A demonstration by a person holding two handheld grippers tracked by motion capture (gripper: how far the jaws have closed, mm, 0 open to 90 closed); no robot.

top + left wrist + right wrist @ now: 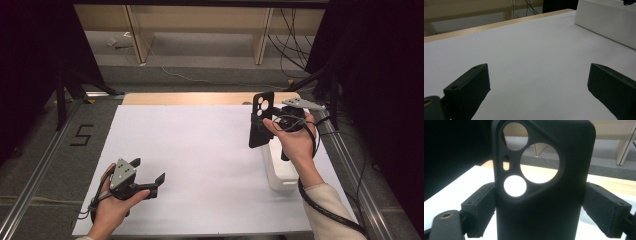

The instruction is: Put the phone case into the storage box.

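Gripping a black phone case (544, 195) upright by its side edges, the right hand-held gripper (265, 125) hangs above the table (200, 150); left hand-held gripper (145, 175) open, empty.

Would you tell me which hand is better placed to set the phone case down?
Right, probably: its gripper already clamps the phone case above the white box. The left gripper rests open, far off.

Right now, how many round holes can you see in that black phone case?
3. On the phone case held upright in the right gripper: one at top left, a big one at centre right, one lower left. A small slot sits beside them.
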